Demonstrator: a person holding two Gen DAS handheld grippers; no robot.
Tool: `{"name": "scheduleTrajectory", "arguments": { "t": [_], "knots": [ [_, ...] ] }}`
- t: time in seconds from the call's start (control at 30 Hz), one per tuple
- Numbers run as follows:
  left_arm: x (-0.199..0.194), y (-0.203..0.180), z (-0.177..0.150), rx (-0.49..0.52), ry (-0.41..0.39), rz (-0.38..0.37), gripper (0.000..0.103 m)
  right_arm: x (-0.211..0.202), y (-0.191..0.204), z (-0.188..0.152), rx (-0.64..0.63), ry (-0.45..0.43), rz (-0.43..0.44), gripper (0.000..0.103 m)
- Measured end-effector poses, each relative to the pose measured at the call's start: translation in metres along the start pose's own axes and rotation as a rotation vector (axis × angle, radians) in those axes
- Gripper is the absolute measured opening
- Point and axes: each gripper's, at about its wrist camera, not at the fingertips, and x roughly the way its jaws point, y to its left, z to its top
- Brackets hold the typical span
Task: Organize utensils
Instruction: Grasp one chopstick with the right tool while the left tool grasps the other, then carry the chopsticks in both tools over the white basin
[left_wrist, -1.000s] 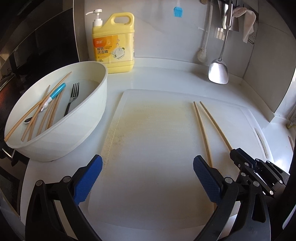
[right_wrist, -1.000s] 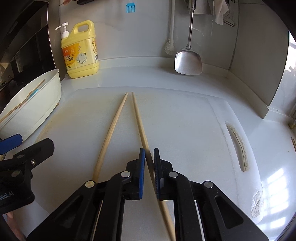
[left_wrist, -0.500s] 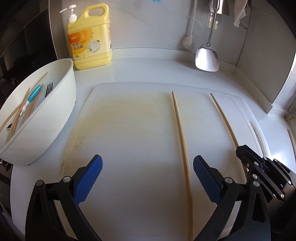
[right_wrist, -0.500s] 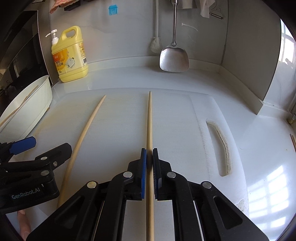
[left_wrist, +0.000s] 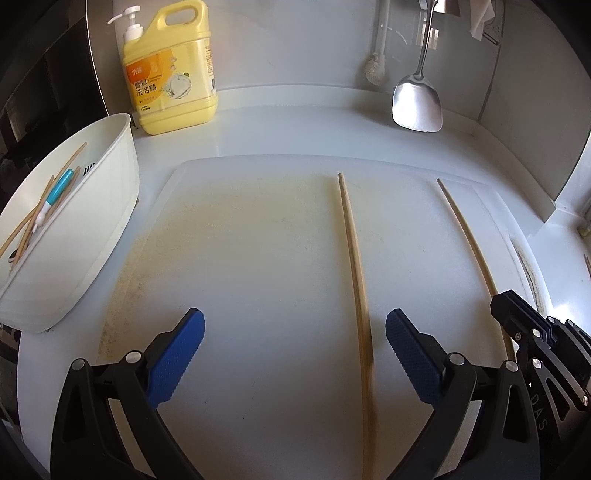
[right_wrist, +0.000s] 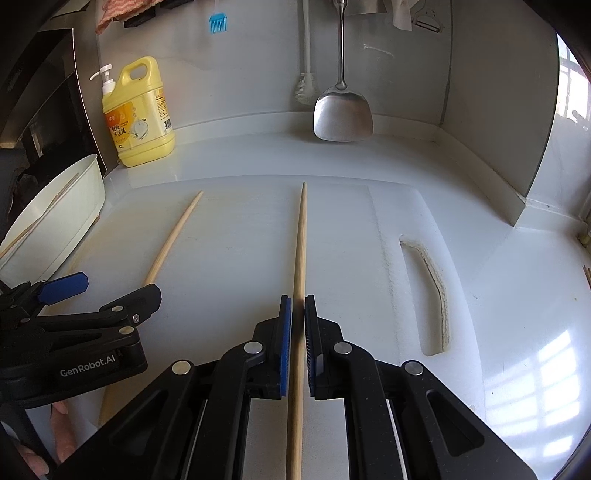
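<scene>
Two wooden chopsticks lie lengthwise on a white cutting board (left_wrist: 258, 258). My right gripper (right_wrist: 297, 314) is shut on the right chopstick (right_wrist: 301, 240), which points straight ahead; it also shows in the left wrist view (left_wrist: 465, 236). The left chopstick (left_wrist: 354, 266) lies between the fingers of my open, empty left gripper (left_wrist: 294, 332), close to the right finger; it also shows in the right wrist view (right_wrist: 173, 236). A white oval basin (left_wrist: 74, 236) at the left holds several chopsticks, a fork and a blue-handled utensil (left_wrist: 59, 192).
A yellow dish-soap jug (left_wrist: 173, 74) stands at the back left. A steel spatula (left_wrist: 417, 103) and a brush hang on the back wall. The wall corner closes in at the right. The cutting board's handle slot (right_wrist: 428, 295) is right of my right gripper.
The right gripper has swung its held chopstick to the right, away from the other one, and straightened it. The left gripper has shifted right, so the loose chopstick now lies between its fingers.
</scene>
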Motion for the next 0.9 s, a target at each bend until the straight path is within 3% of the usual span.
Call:
{"name": "scheduleTrajectory", "arguments": {
  "t": [0.13, 0.33, 0.43, 0.5, 0.53, 0.6, 0.63, 0.9],
  "knots": [
    [0.001, -0.001, 0.003, -0.002, -0.008, 0.007, 0.098, 0.003, 0.002, 0.003, -0.029, 0.005, -0.008, 0.022],
    [0.000, -0.001, 0.004, 0.006, -0.031, 0.000, 0.095, 0.004, 0.003, 0.003, -0.041, -0.007, -0.012, 0.022],
    [-0.005, -0.003, 0.003, 0.024, -0.053, -0.013, 0.077, 0.004, 0.005, 0.002, -0.050, -0.011, -0.018, 0.019],
    [-0.009, -0.006, 0.004, 0.037, -0.061, -0.026, 0.051, 0.003, 0.007, 0.002, -0.055, -0.012, -0.018, 0.015],
    [-0.010, -0.007, 0.004, 0.042, -0.063, -0.032, 0.045, 0.003, 0.008, 0.002, -0.058, -0.012, -0.020, 0.014],
    [-0.013, -0.011, 0.002, 0.052, -0.066, -0.044, 0.017, 0.003, 0.009, 0.001, -0.061, -0.012, -0.022, 0.009],
    [-0.013, -0.013, 0.001, 0.055, -0.065, -0.049, 0.010, 0.003, 0.009, 0.002, -0.059, -0.013, -0.023, 0.006],
    [-0.020, -0.009, -0.006, 0.017, -0.010, -0.100, 0.007, -0.002, 0.003, 0.000, 0.001, 0.003, 0.034, 0.006]
  ]
}}
